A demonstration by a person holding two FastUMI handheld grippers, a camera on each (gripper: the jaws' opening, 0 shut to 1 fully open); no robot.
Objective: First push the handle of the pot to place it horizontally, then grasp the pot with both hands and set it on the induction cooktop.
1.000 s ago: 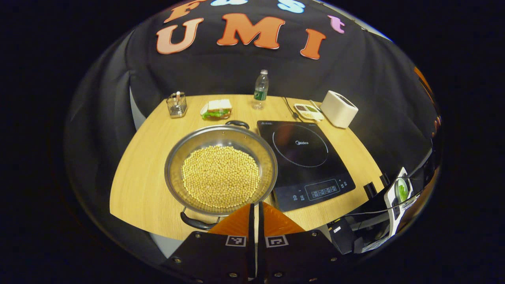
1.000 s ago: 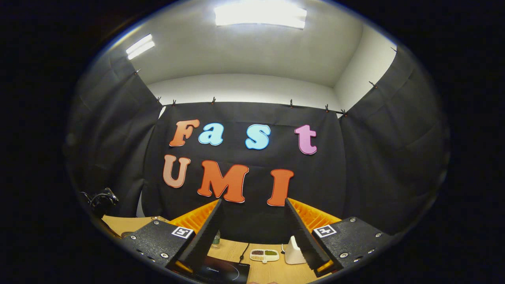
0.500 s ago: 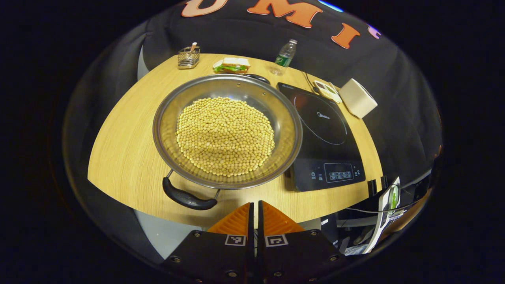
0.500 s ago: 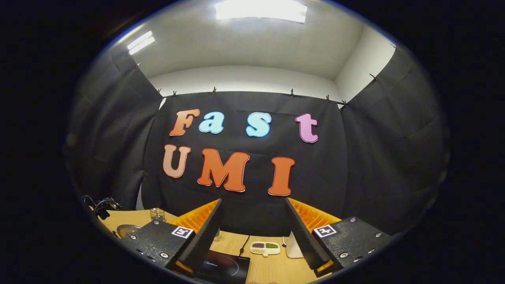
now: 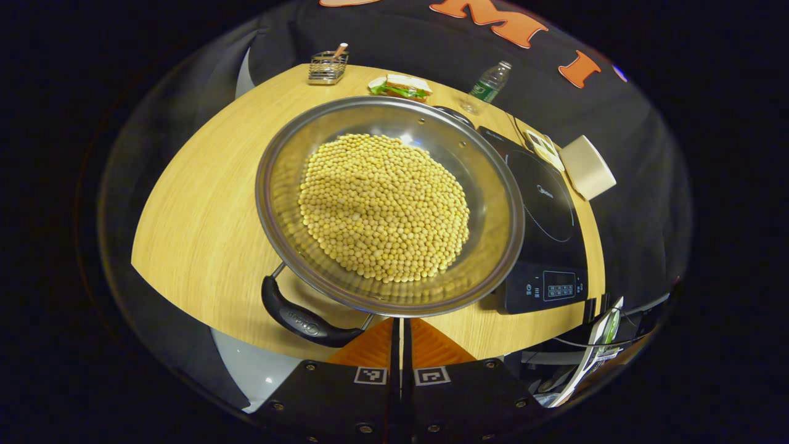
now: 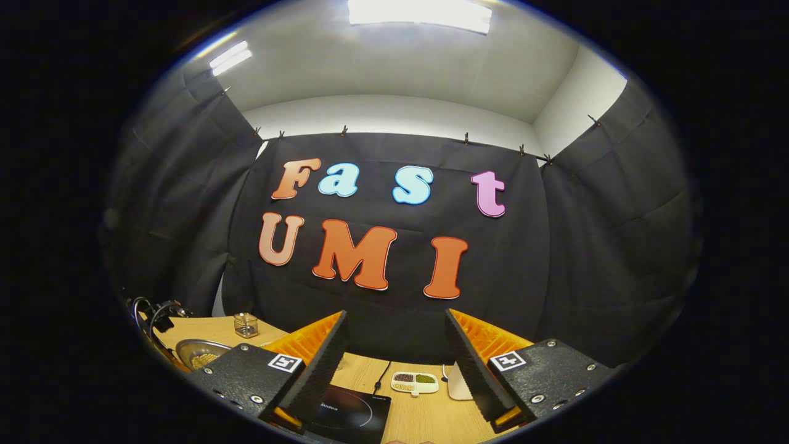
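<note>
The wide, shallow stainless-steel pot (image 5: 389, 203), heaped with pale yellow beans (image 5: 385, 206), sits on the light wooden desk (image 5: 203, 209). Its right side lies just beside the flat black induction cooktop (image 5: 545, 213) and hides part of that edge, so the pot is not yet on the cooking ring. The pot's near black loop handle (image 5: 305, 317) points toward the desk's front edge and somewhat to the pot's left, while the far black handle (image 5: 455, 115) peeks over the opposite rim. That puts the two handles on a near-to-far line. Judging by the task, the handle wants swinging sideways so that each hand can take one end.

The left gripper (image 5: 399, 336) hangs just below the pot's near rim, right of the near handle, with its orange jaws pressed together and holding nothing. A closed tip suits pushing, and it looks placed to nudge the handle, though I cannot tell whether it touches the pot.

The right gripper (image 6: 394, 354) is held up and away from the pot, aimed at the booth wall, its jaws spread wide and empty, probably waiting for the two-handed lift.

Beyond the pot stand a wire mesh caddy (image 5: 327, 66), a sandwich (image 5: 400, 87) and a clear plastic water bottle (image 5: 487, 89). A white box-shaped appliance (image 5: 588, 168) sits past the cooktop.
</note>
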